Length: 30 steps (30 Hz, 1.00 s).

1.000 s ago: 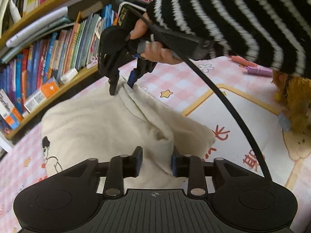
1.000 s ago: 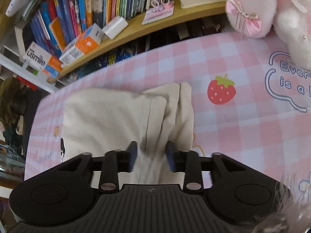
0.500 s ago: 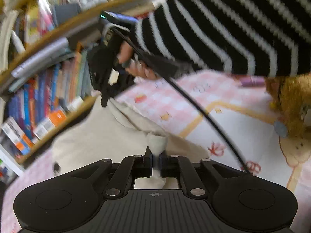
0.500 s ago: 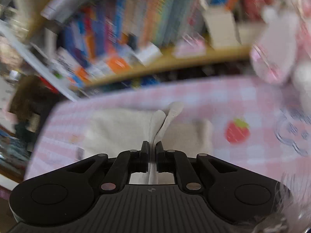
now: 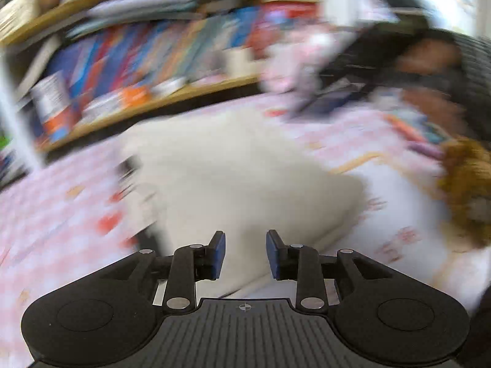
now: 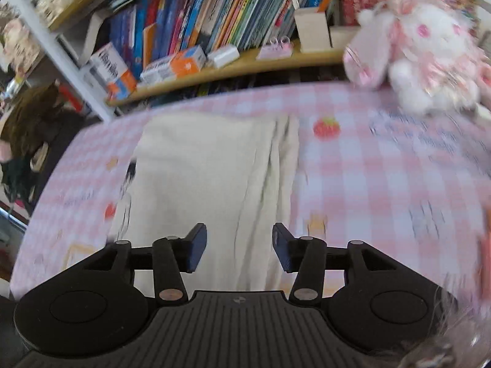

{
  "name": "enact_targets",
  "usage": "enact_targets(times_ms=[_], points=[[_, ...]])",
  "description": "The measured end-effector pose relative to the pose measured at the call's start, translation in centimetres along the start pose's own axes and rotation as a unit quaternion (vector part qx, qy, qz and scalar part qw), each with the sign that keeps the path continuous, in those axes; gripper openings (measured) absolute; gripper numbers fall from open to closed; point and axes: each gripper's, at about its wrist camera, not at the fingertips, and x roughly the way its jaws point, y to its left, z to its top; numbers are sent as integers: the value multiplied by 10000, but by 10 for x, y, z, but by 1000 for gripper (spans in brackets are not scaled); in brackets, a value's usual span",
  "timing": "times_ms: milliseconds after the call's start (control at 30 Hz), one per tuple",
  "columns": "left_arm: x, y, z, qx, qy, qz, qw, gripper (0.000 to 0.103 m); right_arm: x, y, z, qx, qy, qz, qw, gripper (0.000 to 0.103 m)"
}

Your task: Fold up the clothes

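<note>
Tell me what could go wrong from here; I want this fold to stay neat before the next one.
1. The right gripper has its jaws opening just above the cloth; a pad could snag the loose ridge of folds along the right edge and drag it open.
2. The left gripper, jaws also opening, sits low over the cloth's near edge; the heavy blur suggests fast motion, so it may brush and shift the fold.
3. The plush toy stands near; a wide swing could knock it.
</note>
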Motion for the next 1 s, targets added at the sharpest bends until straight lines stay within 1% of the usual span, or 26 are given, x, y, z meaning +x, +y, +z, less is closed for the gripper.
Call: enact_targets(times_ms=[33,133,233,267,333,367,400,433,500,567,633,667,700,800,833,867,900,933,1000], points=[[1,11,-5,-160,82,106,9998,30,-7,4,-13,17,-6,-145,9999,38],[6,39,-16,-619,264,201,9975,31,-22,14,-46,93,21,-275,9996,31],[13,59,-22,-1141,377,28,9927,31,-20,20,-61,170,112,-414,9989,27],[14,65,-24,-1361,423,-54,9898,32,-15,21,-64,203,178,-493,9984,20],[19,78,-27,-1801,470,-254,9822,35,-7,20,-68,275,331,-794,9959,5],[20,84,-29,-1997,481,-344,9781,35,-9,22,-67,371,332,-802,9955,5],[20,88,-30,-2126,492,-403,9751,35,-22,26,-66,492,131,-602,9969,5],[21,92,-32,-2237,505,-455,9723,35,-35,30,-65,612,-74,-396,9973,5],[22,98,-36,-2391,533,-579,9678,35,-57,38,-66,596,-479,-386,9963,5],[24,102,-38,-2488,566,-711,9643,36,-44,34,-71,626,-268,-712,9951,5],[26,105,-40,-2557,596,-828,9613,37,-16,19,-79,979,209,-908,9908,5],[26,107,-40,-2584,616,-872,9601,37,-4,13,-83,1087,362,-927,9891,5],[27,110,-41,-2640,635,-919,9580,37,0,11,-86,1153,377,-940,9882,6],[29,116,-42,-2847,668,-1021,9508,37,-9,13,-86,1255,217,-948,9873,10],[29,117,-41,-2914,681,-1055,9483,36,-14,13,-86,1264,127,-969,9872,15],[30,118,-41,-2979,694,-1092,9458,36,-18,14,-85,1265,62,-959,9873,25],[32,120,-42,-3062,707,-1143,9424,36,-22,14,-85,1266,-2,-949,9874,31],[33,121,-42,-3150,720,-1199,9387,36,-21,16,-84,1248,15,-892,9882,38],[36,123,-41,-3316,753,-1341,9308,35,-13,16,-83,1214,173,-924,9881,38]])
